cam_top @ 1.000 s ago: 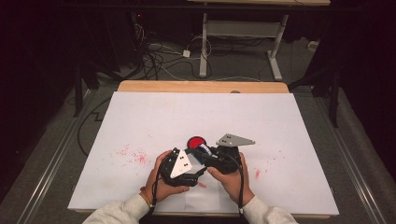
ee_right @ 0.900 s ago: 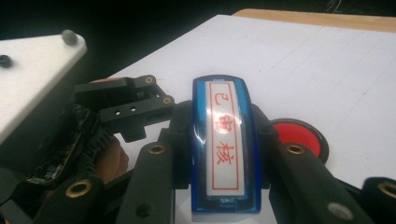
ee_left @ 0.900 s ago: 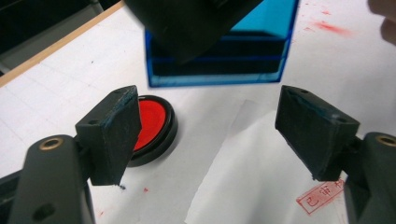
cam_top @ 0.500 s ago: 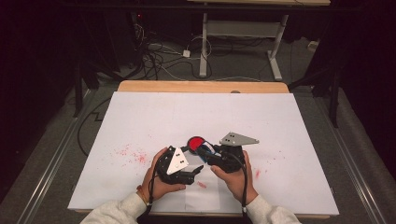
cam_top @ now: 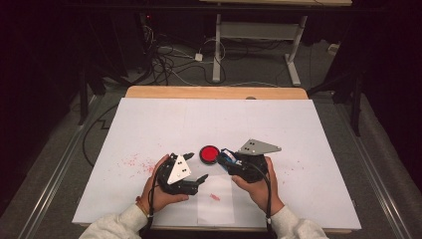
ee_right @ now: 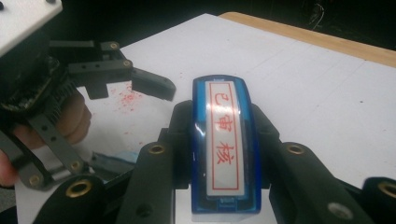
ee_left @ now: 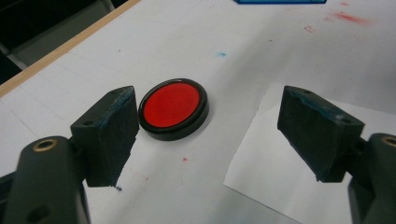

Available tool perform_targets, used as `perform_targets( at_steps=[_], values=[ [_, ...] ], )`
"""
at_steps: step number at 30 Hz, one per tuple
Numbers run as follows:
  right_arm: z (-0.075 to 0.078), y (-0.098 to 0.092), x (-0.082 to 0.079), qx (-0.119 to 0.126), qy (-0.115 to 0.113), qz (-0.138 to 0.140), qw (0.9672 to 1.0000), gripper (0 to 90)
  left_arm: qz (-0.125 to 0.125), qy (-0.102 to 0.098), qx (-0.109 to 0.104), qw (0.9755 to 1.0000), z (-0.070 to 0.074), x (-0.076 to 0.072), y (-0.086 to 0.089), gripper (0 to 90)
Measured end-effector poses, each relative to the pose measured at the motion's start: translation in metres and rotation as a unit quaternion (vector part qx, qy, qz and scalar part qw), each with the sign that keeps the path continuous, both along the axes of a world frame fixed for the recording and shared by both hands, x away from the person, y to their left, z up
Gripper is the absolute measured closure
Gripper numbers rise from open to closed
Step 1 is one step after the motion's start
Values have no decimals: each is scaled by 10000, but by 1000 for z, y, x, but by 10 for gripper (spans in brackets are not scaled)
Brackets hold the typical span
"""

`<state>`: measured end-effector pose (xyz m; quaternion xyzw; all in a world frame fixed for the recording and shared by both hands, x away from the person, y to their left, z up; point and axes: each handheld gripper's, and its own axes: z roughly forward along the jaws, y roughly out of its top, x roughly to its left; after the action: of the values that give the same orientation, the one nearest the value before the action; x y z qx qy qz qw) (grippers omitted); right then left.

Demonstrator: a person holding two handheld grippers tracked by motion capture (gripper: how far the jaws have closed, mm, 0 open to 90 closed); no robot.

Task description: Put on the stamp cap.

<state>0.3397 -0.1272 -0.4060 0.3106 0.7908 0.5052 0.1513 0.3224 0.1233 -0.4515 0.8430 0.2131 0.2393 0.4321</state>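
Wooden table (cam_top: 214, 92), white sheet (cam_top: 174, 124) over it; red ink pad (cam_top: 209, 153) centre; paper slip (cam_top: 215, 199) at 6 o'clock.

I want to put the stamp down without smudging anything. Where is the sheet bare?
The far half of the white sheet, up to the wooden edge, is bare. It is crowded near the red ink pad, both grippers, the paper slip and the red specks.

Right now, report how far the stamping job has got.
Done: a red mark already sits on the small white paper slip. In hand: the right gripper clamps the blue rectangular stamp by the round red ink pad; the left gripper has just been opening, empty. Left: inking and pressing again.
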Motion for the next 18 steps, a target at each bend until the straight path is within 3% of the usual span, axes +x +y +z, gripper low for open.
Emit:
perform_targets(
  at_steps=[8,15,18],
  values=[
    [1,-6,2,-278,-124,-23,9995,695,72,-76,23,9999,8,0,13,204],
    [3,-11,4,-322,-125,-25,9994,695,150,-143,113,9997,8,-3,29,199],
    [4,-13,5,-328,-121,-47,9994,695,199,-65,80,9997,7,-5,38,198]
  ],
)
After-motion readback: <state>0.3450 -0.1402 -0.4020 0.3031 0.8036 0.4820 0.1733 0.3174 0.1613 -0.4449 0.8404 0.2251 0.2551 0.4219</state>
